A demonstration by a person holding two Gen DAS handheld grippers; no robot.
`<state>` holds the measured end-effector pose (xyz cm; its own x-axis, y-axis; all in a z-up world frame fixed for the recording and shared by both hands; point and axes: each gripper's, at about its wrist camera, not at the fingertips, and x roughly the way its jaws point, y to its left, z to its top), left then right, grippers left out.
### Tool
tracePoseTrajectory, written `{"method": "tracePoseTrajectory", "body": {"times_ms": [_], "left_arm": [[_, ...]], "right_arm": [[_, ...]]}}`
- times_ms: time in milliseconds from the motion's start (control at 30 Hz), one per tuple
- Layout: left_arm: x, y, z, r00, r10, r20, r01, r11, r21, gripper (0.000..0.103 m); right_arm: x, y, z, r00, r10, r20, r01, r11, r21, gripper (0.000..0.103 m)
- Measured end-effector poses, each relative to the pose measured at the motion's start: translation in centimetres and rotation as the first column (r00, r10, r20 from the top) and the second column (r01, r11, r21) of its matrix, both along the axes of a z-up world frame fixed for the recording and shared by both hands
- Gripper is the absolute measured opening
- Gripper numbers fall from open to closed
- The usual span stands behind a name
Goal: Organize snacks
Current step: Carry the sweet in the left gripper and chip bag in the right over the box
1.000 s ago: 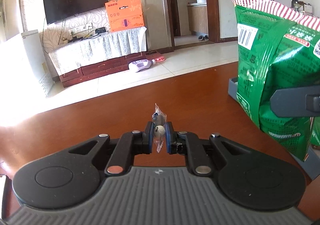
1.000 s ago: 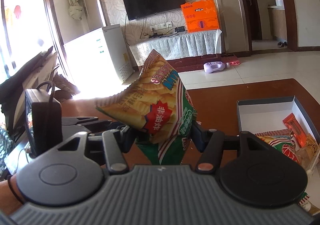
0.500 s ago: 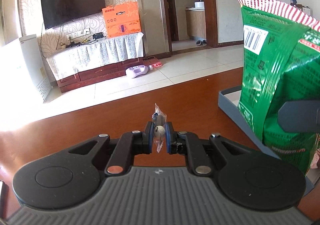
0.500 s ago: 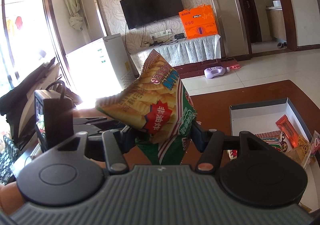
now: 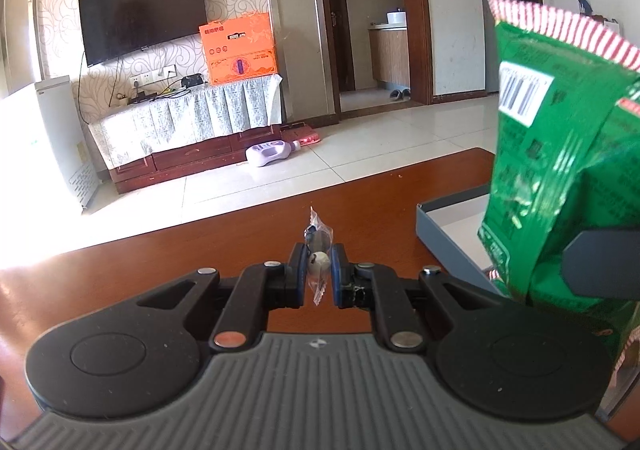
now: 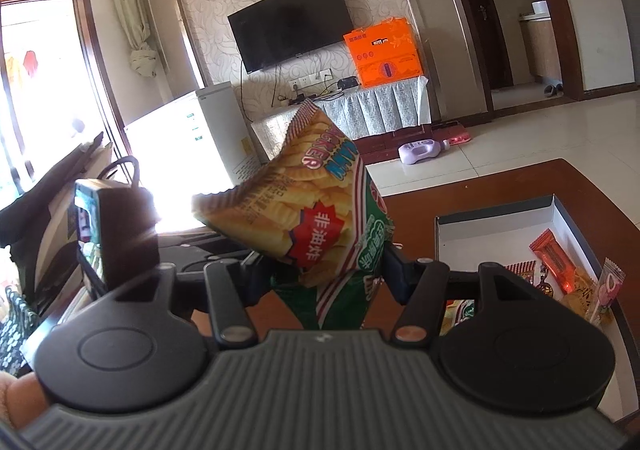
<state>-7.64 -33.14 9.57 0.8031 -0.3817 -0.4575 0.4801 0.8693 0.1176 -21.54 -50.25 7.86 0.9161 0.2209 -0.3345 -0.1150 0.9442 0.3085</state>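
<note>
The left gripper [image 5: 318, 276] is pinched tight on a tiny clear-wrapped candy [image 5: 318, 264] held over the brown wooden table [image 5: 200, 254], while the right gripper [image 6: 320, 270] is clamped on a green and yellow crinkly chip bag [image 6: 316, 217], both in the air near the grey open cardboard box [image 6: 496, 209]. Looks partway done to me: the box already has an orange wrapped bar [image 6: 554, 256] and a few other packets in it, with these two still to go in. The right gripper's body hides part of the box, so I can't tell how much is in there, and the candy's too small to identify.
</note>
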Motion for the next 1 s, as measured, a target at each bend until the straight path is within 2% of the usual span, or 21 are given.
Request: {"method": "tracePoseTrajectory", "body": {"times_ms": [167,500,633,1000], "left_arm": [[0.5,-0.9,0.3,1.0,-0.012,-0.001,0.012,1.0,-0.027,0.015],[1.6,-5.7,0.9,0.999,-0.055,0.0,0.055,0.996,-0.068,0.015],[2.4,-7.7,1.0,0.997,-0.072,-0.007,0.072,0.994,-0.085,0.015],[3.2,-14.6,0.3,0.988,-0.155,0.007,0.155,0.985,-0.071,0.015]], "right_arm": [[-0.7,-0.4,0.4,1.0,-0.013,0.022,0.013,1.0,0.007,0.06],[-1.8,-3.3,1.0,0.996,-0.085,0.034,0.084,0.996,0.03,0.06],[-2.2,-4.8,1.1,0.991,-0.131,0.032,0.13,0.991,0.007,0.06],[-2.2,-6.3,0.5,0.98,-0.197,0.006,0.197,0.979,-0.059,0.061]]}}
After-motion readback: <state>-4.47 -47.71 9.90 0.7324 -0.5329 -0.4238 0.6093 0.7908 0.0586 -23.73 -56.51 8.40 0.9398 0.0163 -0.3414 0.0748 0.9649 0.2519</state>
